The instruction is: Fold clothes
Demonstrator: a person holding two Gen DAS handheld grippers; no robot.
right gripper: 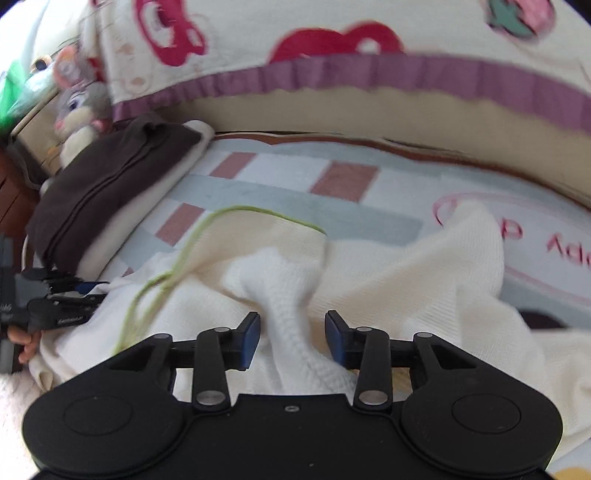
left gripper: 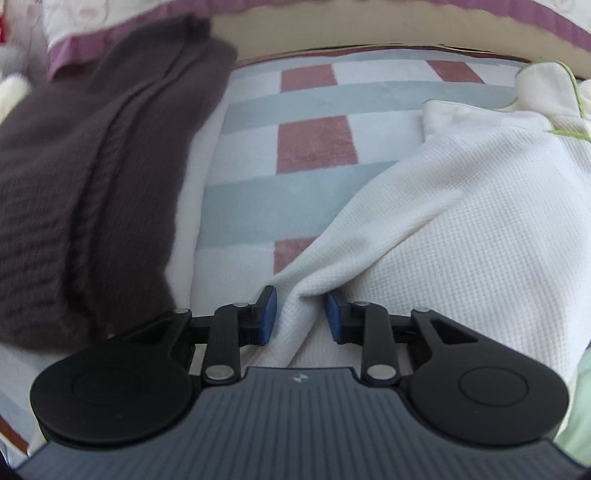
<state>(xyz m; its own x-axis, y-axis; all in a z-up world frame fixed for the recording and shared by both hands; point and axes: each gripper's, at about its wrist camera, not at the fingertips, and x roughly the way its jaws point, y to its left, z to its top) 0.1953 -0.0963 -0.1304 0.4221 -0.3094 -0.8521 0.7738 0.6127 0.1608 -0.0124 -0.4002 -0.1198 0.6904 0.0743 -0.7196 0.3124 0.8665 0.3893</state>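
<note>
A cream waffle-knit garment (left gripper: 461, 206) with green trim lies rumpled on a checked bed cover (left gripper: 314, 144). In the left wrist view a fold of it runs between the blue pads of my left gripper (left gripper: 301, 314), whose jaws stand apart around it. In the right wrist view a bunched ridge of the same garment (right gripper: 369, 266) runs between the jaws of my right gripper (right gripper: 291, 336), also apart with gaps beside the cloth. The left gripper (right gripper: 85, 290) shows at the garment's left edge in the right wrist view.
A folded dark brown knit garment (left gripper: 85, 177) lies on the left of the bed, also in the right wrist view (right gripper: 110, 184). A padded headboard (right gripper: 332, 114) draped with a printed blanket (right gripper: 295, 33) runs behind. A plush toy (right gripper: 79, 107) sits at the far left.
</note>
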